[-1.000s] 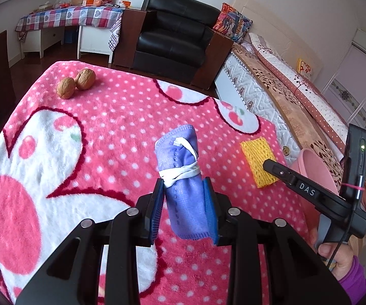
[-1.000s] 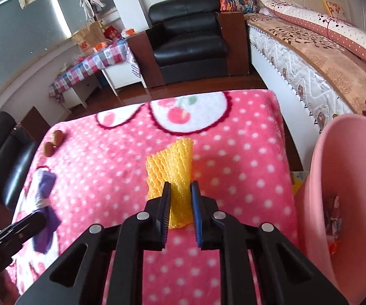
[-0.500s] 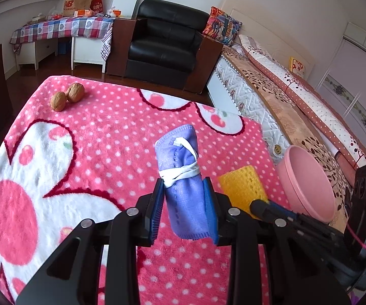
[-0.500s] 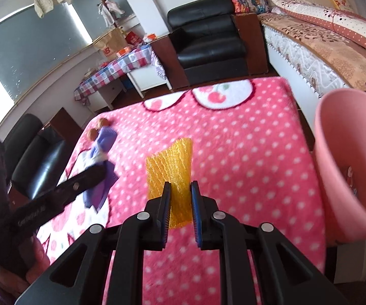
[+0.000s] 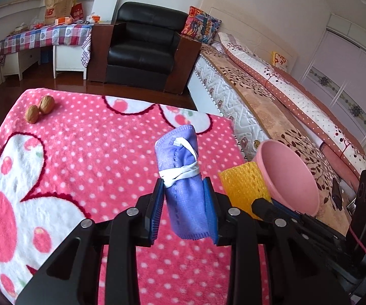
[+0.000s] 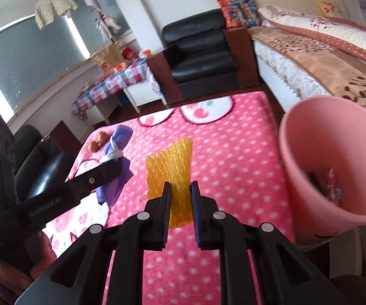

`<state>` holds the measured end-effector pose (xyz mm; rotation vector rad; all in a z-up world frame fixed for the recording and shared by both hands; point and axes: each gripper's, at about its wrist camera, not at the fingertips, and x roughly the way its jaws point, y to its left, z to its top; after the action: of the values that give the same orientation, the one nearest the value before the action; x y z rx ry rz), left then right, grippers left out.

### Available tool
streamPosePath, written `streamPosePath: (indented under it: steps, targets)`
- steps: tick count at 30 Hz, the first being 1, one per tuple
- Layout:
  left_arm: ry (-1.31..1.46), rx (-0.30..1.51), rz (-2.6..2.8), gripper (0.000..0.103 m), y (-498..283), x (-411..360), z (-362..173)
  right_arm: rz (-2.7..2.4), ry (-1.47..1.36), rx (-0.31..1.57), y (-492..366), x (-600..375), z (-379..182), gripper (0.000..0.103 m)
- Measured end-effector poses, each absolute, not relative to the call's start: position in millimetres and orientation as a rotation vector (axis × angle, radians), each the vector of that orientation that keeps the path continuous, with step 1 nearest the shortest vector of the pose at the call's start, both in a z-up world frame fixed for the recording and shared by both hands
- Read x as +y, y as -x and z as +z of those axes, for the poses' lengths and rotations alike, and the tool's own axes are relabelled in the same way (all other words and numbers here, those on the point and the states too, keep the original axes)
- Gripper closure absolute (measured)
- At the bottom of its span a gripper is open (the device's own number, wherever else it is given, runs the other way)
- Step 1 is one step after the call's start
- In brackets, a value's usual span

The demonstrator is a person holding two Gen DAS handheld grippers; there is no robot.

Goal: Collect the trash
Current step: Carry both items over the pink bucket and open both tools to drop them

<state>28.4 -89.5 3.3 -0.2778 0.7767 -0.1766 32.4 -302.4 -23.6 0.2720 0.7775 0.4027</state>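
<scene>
A rolled purple cloth [image 5: 183, 178] tied with a white band is lifted off the pink dotted blanket [image 5: 81, 167]; my left gripper [image 5: 185, 211] is shut on it. The yellow foam net [image 6: 171, 172] hangs upright in my right gripper [image 6: 180, 203], which is shut on its lower end. In the left wrist view the yellow foam net [image 5: 242, 188] shows just right of the cloth, close to the pink bin [image 5: 288, 175]. The pink bin [image 6: 335, 157] stands off the blanket's right edge, with some wrappers inside. The purple cloth [image 6: 118, 152] appears left of the net.
Two walnuts [image 5: 40, 108] lie at the blanket's far left corner. A black armchair [image 5: 142, 48] stands behind the blanket, and a bed [image 5: 272, 106] runs along the right. A checked-cloth side table [image 5: 43, 35] is at the back left. A hand [image 6: 40, 254] holds the left tool.
Both grippers rose and moved right toward the pink bin, carrying the cloth and the net. The bin now looms larger and closer in both views.
</scene>
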Motion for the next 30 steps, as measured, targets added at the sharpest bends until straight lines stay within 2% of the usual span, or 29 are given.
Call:
streamPosePath:
  steps: [13,30]
  targets:
    - [0.190,0.744,-0.369,0.073,-48.9,-174.9,21.0,0.163,-0.350,0.669,-37.4,-398.8,-4.9,0.088]
    - [0.136,0.776,-0.519,0.072,-82.6,-260.0,1.3,-0.007,-0.375,0.694,-51.1,-465.6,-34.0,0.087]
